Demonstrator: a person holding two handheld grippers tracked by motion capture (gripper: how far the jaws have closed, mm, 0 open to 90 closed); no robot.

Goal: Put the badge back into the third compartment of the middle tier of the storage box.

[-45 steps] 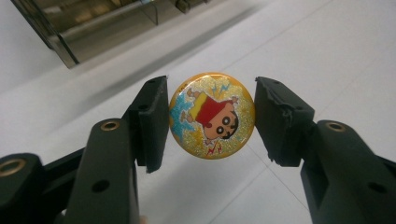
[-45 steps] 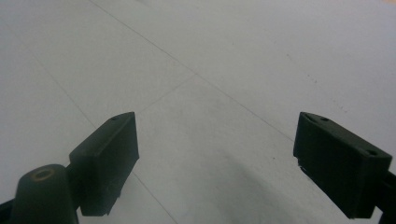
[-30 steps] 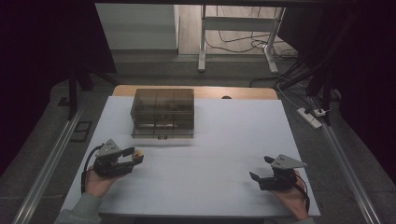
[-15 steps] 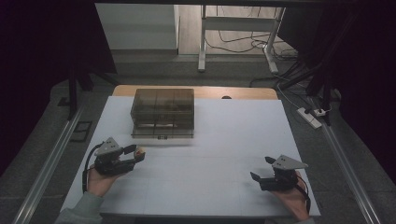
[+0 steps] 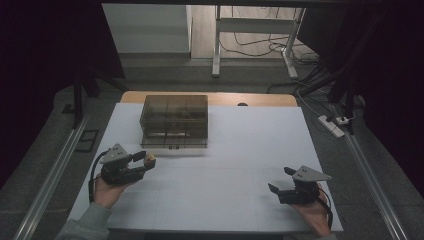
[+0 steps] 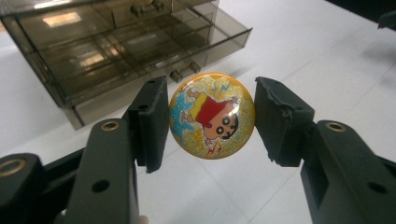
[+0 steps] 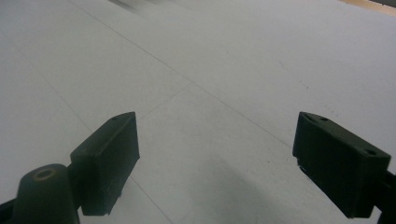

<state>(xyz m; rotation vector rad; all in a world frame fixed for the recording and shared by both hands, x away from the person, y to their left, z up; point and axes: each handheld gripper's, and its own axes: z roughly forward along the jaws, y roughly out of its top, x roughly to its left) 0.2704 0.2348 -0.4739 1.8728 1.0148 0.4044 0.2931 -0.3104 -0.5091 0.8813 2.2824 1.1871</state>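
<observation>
Left gripper (image 6: 211, 122) has a round badge (image 6: 211, 115) clamped edge to edge between its pads, held above the white table (image 5: 240, 150) near its left side, just in front of the smoky clear drawer box (image 5: 174, 121). Badge is glossy, orange-yellow with glitter, and shows a cartoon boy in a red shirt with blue lightning bolts around him (no readable writing or brand on it). Bottom drawer (image 6: 154, 70) of the box is pulled out. Right gripper (image 5: 282, 187) sits near the table's right front, jaws spread wide, nothing between them.
</observation>
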